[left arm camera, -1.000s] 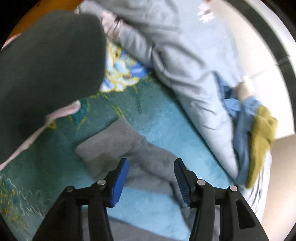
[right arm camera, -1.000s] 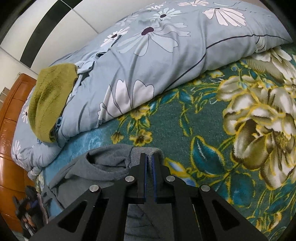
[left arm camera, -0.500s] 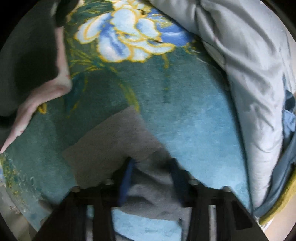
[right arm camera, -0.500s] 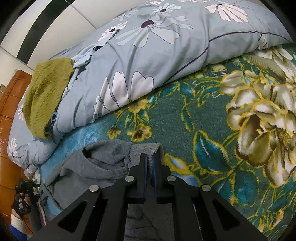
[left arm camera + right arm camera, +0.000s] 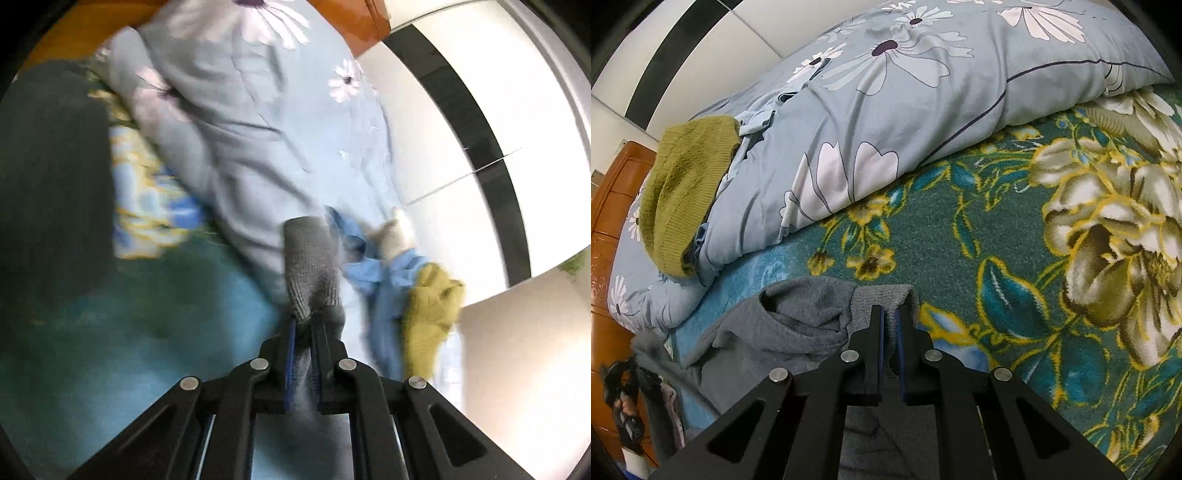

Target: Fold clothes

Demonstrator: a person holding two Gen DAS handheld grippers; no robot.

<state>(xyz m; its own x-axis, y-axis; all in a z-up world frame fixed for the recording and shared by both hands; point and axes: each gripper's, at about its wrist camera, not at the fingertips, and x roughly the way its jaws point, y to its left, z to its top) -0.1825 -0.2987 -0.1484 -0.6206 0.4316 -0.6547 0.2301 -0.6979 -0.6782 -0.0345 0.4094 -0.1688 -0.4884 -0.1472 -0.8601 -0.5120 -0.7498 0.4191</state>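
Left gripper (image 5: 303, 325) has just been closing and now pinches a ribbed cuff of the grey knitted sweater (image 5: 308, 266), the cuff poking up past its blue-padded fingertips, lifted clear of the teal floral blanket (image 5: 147, 332) below; that view is smeared with blur. Over on the other side, the right gripper (image 5: 889, 314) is pressed together on another grey ribbed edge of the same sweater, whose rumpled body lies on the blanket just left of its black fingers (image 5: 875, 332). Behind, the pale blue quilt with white daisy print (image 5: 886, 110) is heaped along the blanket's far edge, and an olive-green knitted garment (image 5: 683, 192) sits draped on the quilt's end, beside the orange-brown wooden headboard (image 5: 609, 221).
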